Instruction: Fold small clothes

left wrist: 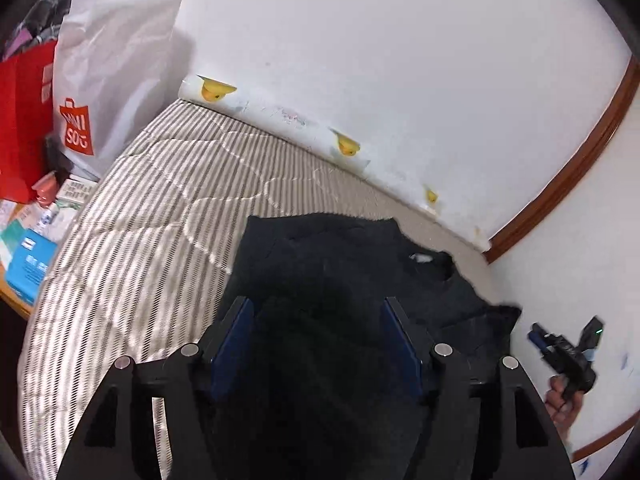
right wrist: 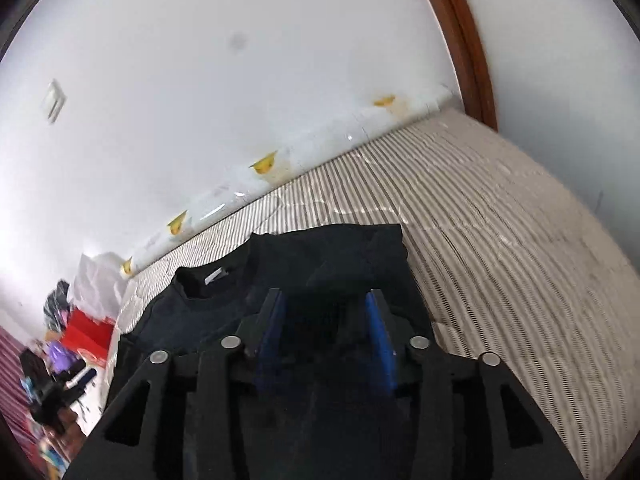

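- The left hand-held gripper hovers over the near part of the black T-shirt, its blue pads standing apart with dark cloth showing between them, not pinched.
- The right hand-held gripper has its jaws apart too, above the shirt's folded sleeve side; nothing is clamped.
- The black T-shirt lies flat on the bed, collar and white label toward the far edge by the wall.
- At the bed's far left corner stand a white shopping bag and a red bag holding dark clothing.
- Small boxes sit on a side table beside the bed.
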Available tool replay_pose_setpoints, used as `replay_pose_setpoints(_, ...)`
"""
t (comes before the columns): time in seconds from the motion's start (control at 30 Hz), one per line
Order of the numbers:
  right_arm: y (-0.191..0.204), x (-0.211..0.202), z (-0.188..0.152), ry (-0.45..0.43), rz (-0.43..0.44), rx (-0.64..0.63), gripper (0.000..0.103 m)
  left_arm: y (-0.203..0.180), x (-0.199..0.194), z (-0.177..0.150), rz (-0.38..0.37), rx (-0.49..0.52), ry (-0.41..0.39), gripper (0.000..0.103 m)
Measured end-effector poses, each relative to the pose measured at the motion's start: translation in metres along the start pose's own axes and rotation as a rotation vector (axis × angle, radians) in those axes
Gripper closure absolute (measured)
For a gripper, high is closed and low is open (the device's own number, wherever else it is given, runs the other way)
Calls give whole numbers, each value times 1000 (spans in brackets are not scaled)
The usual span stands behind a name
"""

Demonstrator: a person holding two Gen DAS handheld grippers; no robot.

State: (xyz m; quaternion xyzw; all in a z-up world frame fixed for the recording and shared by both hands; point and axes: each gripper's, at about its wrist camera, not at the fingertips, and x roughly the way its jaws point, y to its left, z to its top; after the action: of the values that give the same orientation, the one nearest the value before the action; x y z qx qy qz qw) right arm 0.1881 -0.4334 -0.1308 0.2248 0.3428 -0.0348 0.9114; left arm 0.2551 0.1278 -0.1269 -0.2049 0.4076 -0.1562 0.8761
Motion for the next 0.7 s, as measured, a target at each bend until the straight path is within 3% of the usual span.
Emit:
replay_pose_setpoints(0.13,12,9,-9,38,-64,-115,59,-6,10,-3,93,63,33,40)
replay_pose_setpoints(0.37,16,41,-2,71,-184,-226,58,-23,33,10,180,203,59,41)
replay_pose_setpoints(0.53,18,68,8,100,-226,-270,58,-26,63,20,220,228,132,61)
replay_pose_setpoints(0.7,24,90,11,141,-215,-316,57,-25,87,18,260,251,206,74)
